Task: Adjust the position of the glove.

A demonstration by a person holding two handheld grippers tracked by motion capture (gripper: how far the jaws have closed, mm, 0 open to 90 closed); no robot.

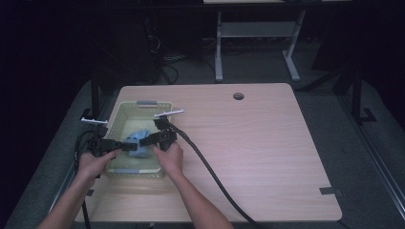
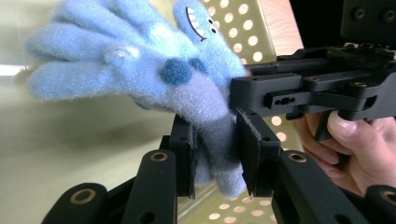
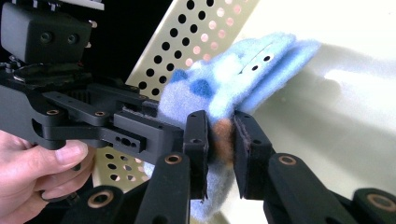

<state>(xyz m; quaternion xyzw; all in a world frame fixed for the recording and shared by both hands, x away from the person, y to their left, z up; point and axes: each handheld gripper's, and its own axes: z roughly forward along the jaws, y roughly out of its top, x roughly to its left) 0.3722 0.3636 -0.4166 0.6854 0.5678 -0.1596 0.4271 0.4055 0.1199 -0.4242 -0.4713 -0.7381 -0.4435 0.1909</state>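
A pale yellow-green perforated basket (image 1: pixel 120 112) sits at the left part of the wooden counter (image 1: pixel 248 152), and everything in hand happens inside it. A fuzzy blue glove (image 1: pixel 138 142) with a cartoon monster face, darker blue spots and small white teeth is held up within the basket, above its floor and near its front half.

The left gripper (image 1: pixel 125 145) comes in over the basket's left wall, held by the person's left hand (image 1: pixel 94 162). In the left gripper view its jaws are clamped on the glove's (image 2: pixel 154 70) cuff end, the plush squeezed between the pads, with the glove's fingers fanning up and away toward the basket's far wall.

The right gripper (image 1: pixel 145 141) reaches in over the basket's right wall, held by the right hand (image 1: pixel 169 157). In the right gripper view its jaws are pressed together on a fold of the glove (image 3: pixel 243 79), beside an orange patch, with the basket's dotted side wall (image 3: pixel 205 32) behind.

The two grippers meet at the glove, almost touching each other, both well inside the basket's rim.
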